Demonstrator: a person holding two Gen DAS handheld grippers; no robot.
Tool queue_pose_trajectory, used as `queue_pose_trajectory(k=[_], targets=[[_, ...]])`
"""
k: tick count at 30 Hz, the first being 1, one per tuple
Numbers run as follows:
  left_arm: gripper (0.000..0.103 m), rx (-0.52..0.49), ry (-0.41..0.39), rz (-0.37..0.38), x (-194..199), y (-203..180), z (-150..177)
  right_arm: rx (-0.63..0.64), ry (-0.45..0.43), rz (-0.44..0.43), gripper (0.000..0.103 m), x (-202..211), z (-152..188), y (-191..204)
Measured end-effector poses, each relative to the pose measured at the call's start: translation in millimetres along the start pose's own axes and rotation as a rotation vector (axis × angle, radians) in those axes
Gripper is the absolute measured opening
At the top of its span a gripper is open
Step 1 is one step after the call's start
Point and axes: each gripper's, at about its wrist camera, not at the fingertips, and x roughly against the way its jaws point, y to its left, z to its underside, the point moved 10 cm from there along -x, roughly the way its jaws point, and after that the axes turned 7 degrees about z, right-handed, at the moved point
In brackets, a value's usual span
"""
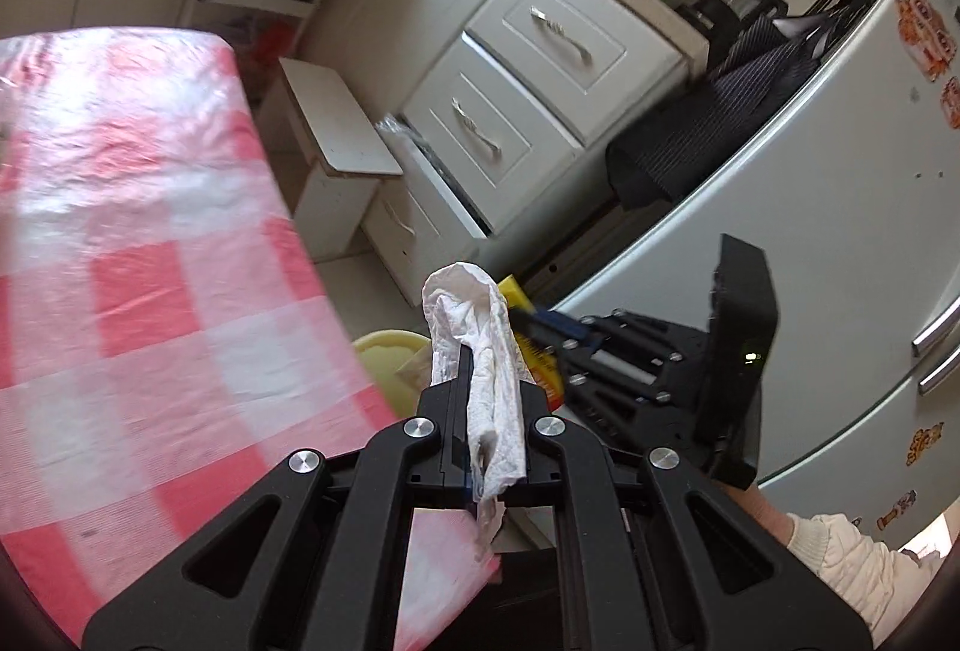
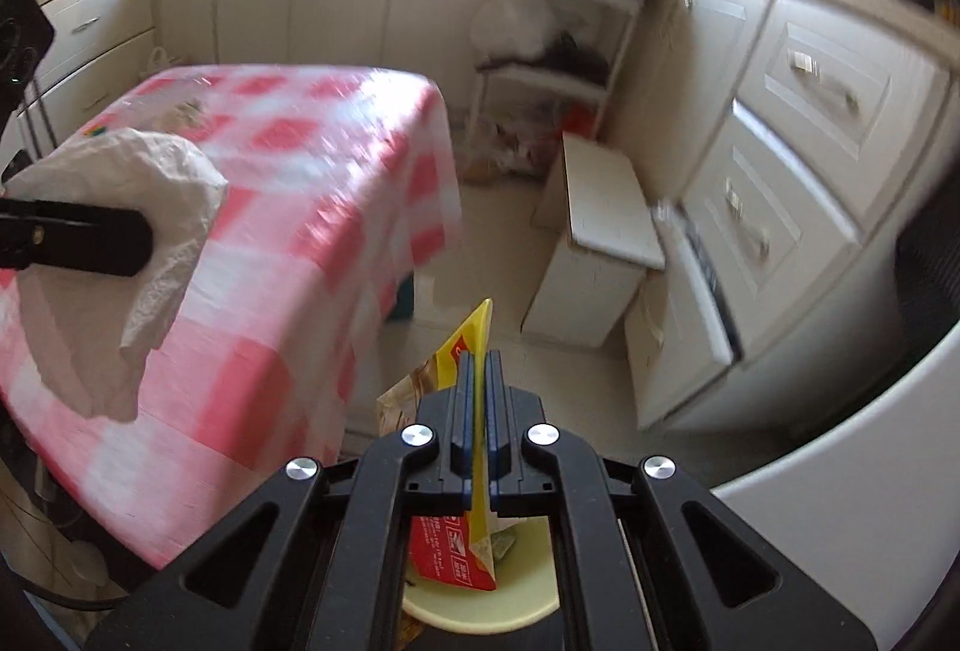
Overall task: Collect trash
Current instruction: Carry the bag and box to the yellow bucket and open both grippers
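Print on the yellow-red wrapper (image 2: 454,552) is too small to read

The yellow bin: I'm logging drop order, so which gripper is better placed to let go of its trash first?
Right, probably. The right gripper is shut on the yellow wrapper, which hangs directly above the yellow bin. The left gripper, shut on the crumpled tissue, sits beside the bin, by the checkered table.

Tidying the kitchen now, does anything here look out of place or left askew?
Yes: the bottom drawer of the white cabinet beside the fridge hangs open while those above sit shut, and clutter lies on the floor under the corner shelf.
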Motion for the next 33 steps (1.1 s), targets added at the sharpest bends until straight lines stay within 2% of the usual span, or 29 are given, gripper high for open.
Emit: queue_pose_trajectory(k=[2, 3, 6, 8, 13, 15, 18, 21, 22, 23, 25, 27, 33], targets=[[0.004, 0.005, 0.018, 0.003, -17.3, -1.8, 1.8, -0.019, 0.063, -0.01, 0.012, -12.2, 13.3, -3.6], [0.004, 0.008, 0.026, 0.003, -24.6, -2.6, 1.8, -0.023, 0.08, -0.006, 0.02, -15.9, 17.7, -5.8], [0.004, 0.012, 0.047, 0.0, -45.2, -5.1, 4.2, -0.043, 0.09, 0.007, 0.038, -15.4, 21.1, -12.2], [0.004, 0.006, 0.06, -0.009, -55.9, -7.0, 5.9, -0.052, 0.087, 0.015, 0.041, -13.0, 20.1, -15.5], [0.004, -0.034, 0.092, -0.049, -75.2, -13.3, 10.6, -0.086, 0.019, 0.091, 0.052, 10.7, 10.7, -35.9], [0.004, -0.049, 0.109, -0.067, -87.9, -16.8, 10.6, -0.103, -0.023, 0.134, 0.06, 23.7, 7.5, -49.6], [0.006, -0.057, 0.143, -0.08, -106.1, -20.2, 12.1, -0.125, -0.052, 0.176, 0.062, 32.6, 6.3, -65.7], [0.026, -0.078, 0.171, -0.114, -123.0, -23.1, 14.9, -0.144, -0.068, 0.209, 0.063, 39.3, 7.6, -80.4], [0.042, -0.086, 0.176, -0.129, -128.5, -24.9, 14.9, -0.146, -0.074, 0.219, 0.064, 42.3, 8.6, -83.6], [0.048, -0.094, 0.173, -0.143, -130.4, -26.3, 14.0, -0.146, -0.087, 0.227, 0.064, 46.0, 8.6, -86.4], [0.052, -0.114, 0.161, -0.162, -130.5, -30.9, 11.0, -0.165, -0.101, 0.235, 0.065, 50.4, 9.1, -93.2], [0.062, -0.136, 0.152, -0.176, -127.2, -35.1, 9.0, -0.196, -0.109, 0.223, 0.068, 53.1, 9.1, -98.7], [0.082, -0.247, 0.088, -0.297, -94.6, -49.9, 0.5, -0.217, -0.172, 0.205, 0.073, 68.4, 0.8, -98.2]])
